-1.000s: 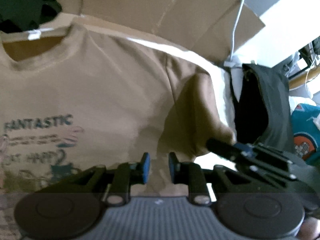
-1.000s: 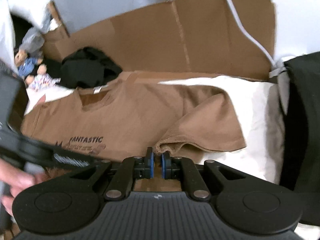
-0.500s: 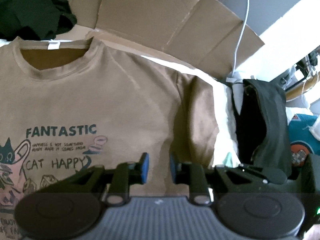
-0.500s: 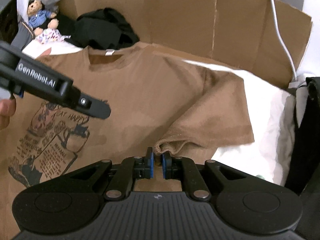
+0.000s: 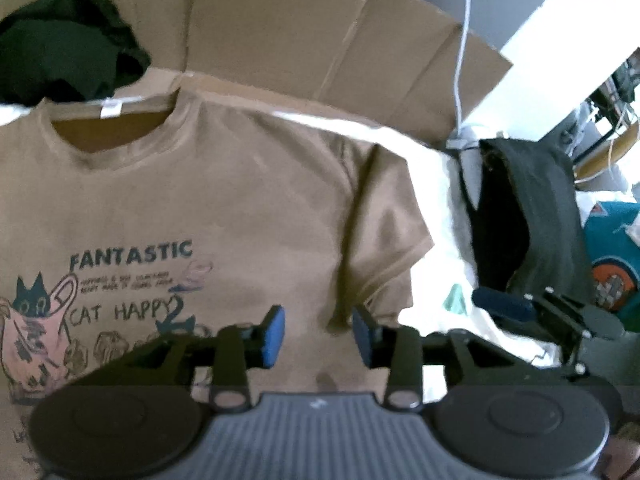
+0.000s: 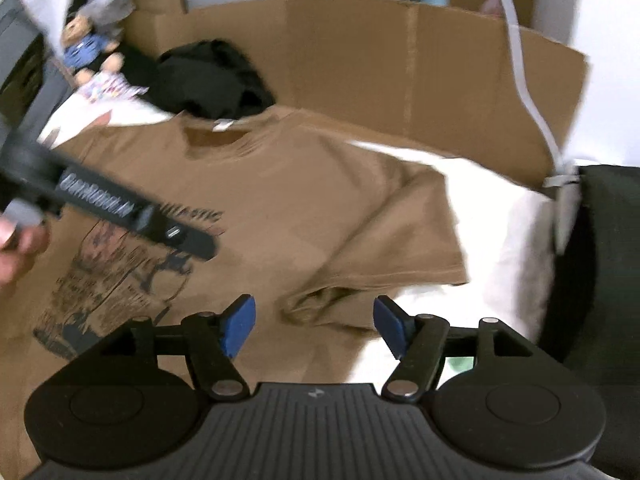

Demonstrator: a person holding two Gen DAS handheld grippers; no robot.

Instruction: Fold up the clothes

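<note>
We have the brown T-shirt (image 5: pixel 224 200) lying face up and spread flat on the white bed cover (image 6: pixel 492 240), collar toward the top of both frames near the cardboard (image 6: pixel 360 60), printed chest toward the lower left. Its long axis runs from the collar down toward us.

Our left gripper (image 5: pixel 318 336) hangs above the shirt's body at bottom centre of the left wrist view, its fingers apart and opening, with no cloth between them. Our right gripper (image 6: pixel 314 326) sits at the bottom centre of its view; its fingers are also spreading wide and hold nothing. The bunched hem of the sleeve (image 6: pixel 384 256) lies just beyond and between the blue pads (image 6: pixel 240 326), apart from them as far as we can tell.

What the next move turns on, we judge, is that sleeve: it sticks out to the right of the shirt body, across the long axis, and it lies straight ahead of our right gripper. Our left gripper is over the chest print, farther from it. So the right side looks better placed to fold the sleeve inward, if that is the step.

A black garment (image 6: pixel 212 76) lies heaped past the collar in the upper left, clear of the shirt.
</note>
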